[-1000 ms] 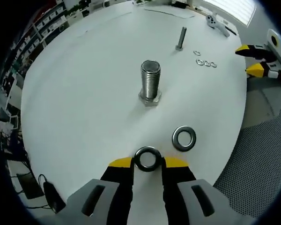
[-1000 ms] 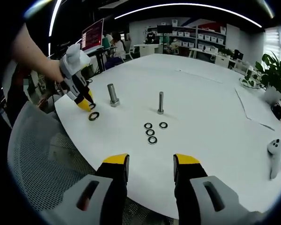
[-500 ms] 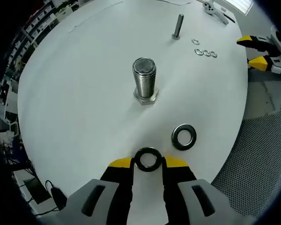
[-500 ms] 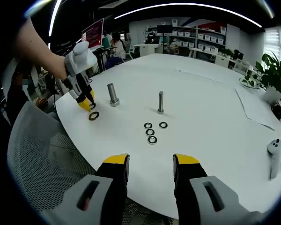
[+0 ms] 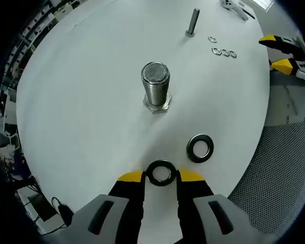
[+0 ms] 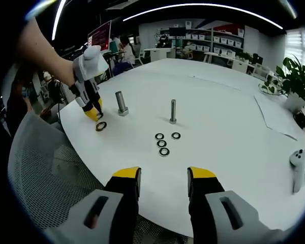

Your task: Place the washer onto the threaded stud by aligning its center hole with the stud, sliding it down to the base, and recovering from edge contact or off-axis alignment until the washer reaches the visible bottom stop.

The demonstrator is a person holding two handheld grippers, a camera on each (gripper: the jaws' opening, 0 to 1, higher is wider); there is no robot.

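In the left gripper view my left gripper is shut on a dark steel washer, held by its edge above the white table. The thick threaded stud stands upright on its hex base ahead of the jaws, apart from the held washer. A second large washer lies flat to the right. In the right gripper view my right gripper is open with nothing between its fingers, near the table's edge. There the left gripper hangs beside the thick stud, above the flat washer.
A thin bolt stands upright farther back with several small washers beside it. A mesh chair sits off the table's edge. Two white controllers and a potted plant are at the right.
The left gripper has risen and tipped with its washer, so the stud's top now faces the camera more. The right gripper has barely moved.
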